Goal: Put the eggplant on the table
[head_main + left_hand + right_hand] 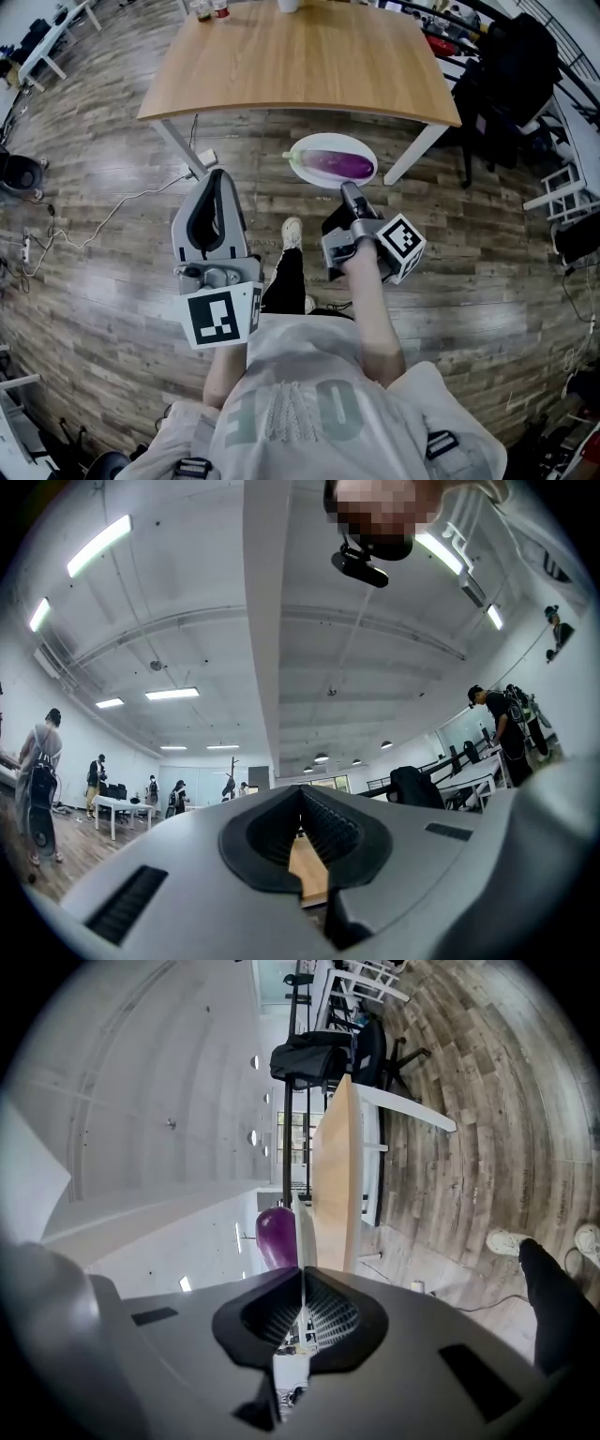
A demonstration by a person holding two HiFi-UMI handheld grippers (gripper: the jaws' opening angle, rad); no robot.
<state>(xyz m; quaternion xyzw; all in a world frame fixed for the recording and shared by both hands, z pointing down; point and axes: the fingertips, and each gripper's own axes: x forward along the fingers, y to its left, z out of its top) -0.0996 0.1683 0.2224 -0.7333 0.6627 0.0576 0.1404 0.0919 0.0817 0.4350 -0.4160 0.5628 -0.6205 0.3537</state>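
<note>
Purple eggplant (pixel 336 165): lies on white plate (pixel 302 156), centre of head view, just below the surface's near edge, over the floor, not on the surface.
Plate: up in the air, rim pinched by right gripper (pixel 349 191).
Right gripper: jaws narrow, clamped on plate rim; in right gripper view the rim runs edge-on between the pads, eggplant (pixel 277 1235) just beyond.
Left gripper (pixel 217 174): left of centre, jaws together, nothing between them, clear of plate.
Wooden surface (pixel 300 66): top of head view, mostly bare; small items at far edge, can't tell what.
Floor (pixel 103 234): wood planks.
</note>
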